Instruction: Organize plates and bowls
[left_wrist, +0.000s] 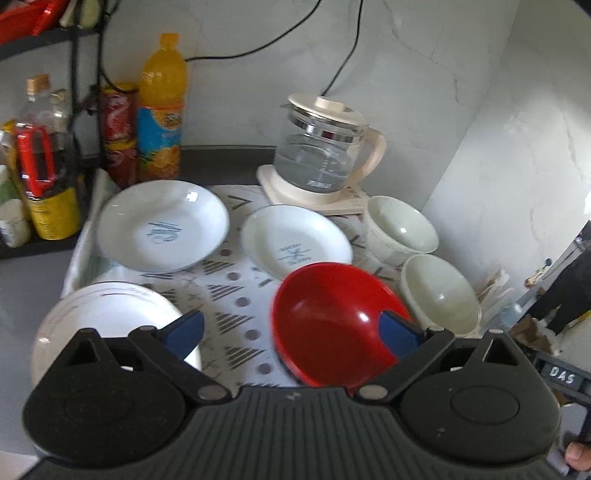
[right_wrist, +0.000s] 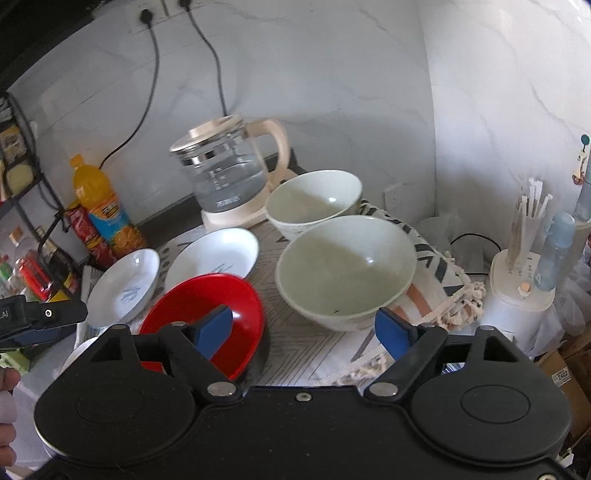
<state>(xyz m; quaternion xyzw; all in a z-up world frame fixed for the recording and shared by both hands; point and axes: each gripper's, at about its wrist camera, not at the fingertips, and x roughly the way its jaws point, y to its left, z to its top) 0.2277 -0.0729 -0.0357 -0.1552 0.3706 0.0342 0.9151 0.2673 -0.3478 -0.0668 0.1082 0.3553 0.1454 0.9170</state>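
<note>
Dishes spread over the patterned mat — both grippers hung apart, holding nothing.

Left to right: a plate stack at the mat's left edge under the left gripper, open mat, the red bowl, then the near pale bowl ahead of the right gripper.

Two bowls right of plates (kettle behind).
</note>
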